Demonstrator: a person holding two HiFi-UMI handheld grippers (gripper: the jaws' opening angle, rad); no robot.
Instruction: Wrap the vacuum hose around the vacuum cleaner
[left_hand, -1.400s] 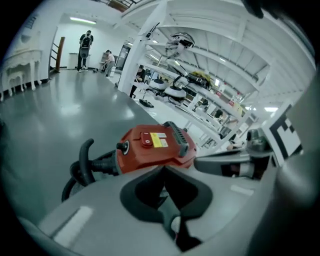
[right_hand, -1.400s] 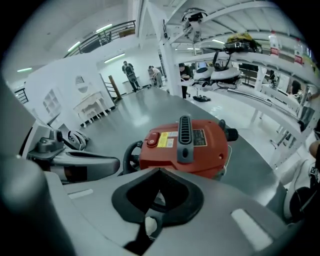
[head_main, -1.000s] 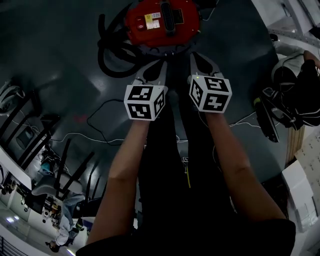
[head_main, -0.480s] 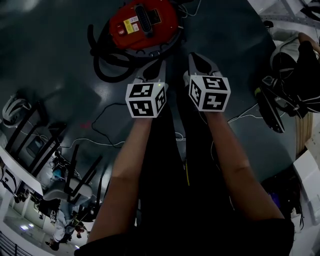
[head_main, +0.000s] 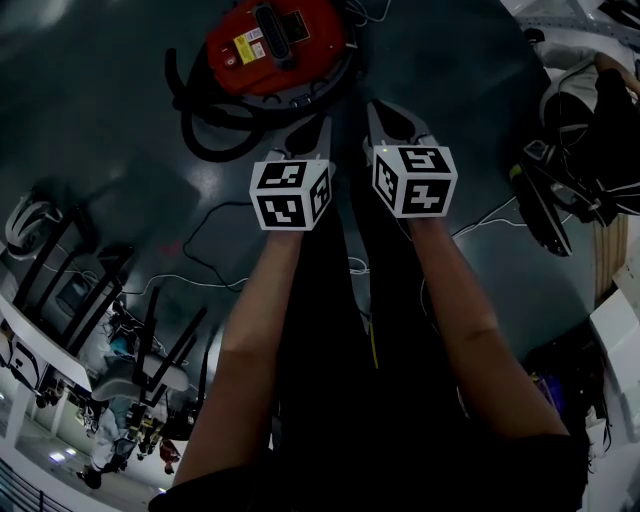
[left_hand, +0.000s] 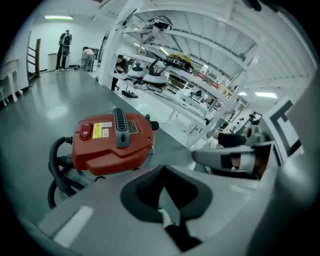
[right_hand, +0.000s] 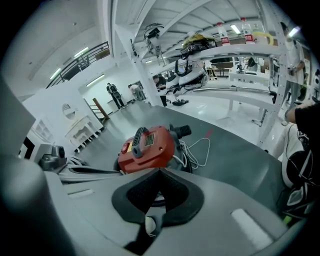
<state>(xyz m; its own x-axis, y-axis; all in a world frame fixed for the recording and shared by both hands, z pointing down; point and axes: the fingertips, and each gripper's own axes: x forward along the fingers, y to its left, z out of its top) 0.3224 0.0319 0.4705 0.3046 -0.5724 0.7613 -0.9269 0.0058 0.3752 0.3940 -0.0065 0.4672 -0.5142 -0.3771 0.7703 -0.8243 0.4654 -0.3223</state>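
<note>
Left claw (head_main: 322, 125) and right claw (head_main: 374, 108) are hovering pinched shut, empty, while the vacuum (head_main: 275, 45) is sitting on the floor (head_main: 100, 90) ahead, its hose (head_main: 200, 135) looping leftward, nearer the left claw.

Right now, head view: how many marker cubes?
2. One cube rides the left tool; the other cube rides the right tool. Both sit side by side just short of the red vacuum. None looks hidden.

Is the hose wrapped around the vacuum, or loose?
Loose. The hose lies in loops on the floor at one side of the vacuum, not round its body.
</note>
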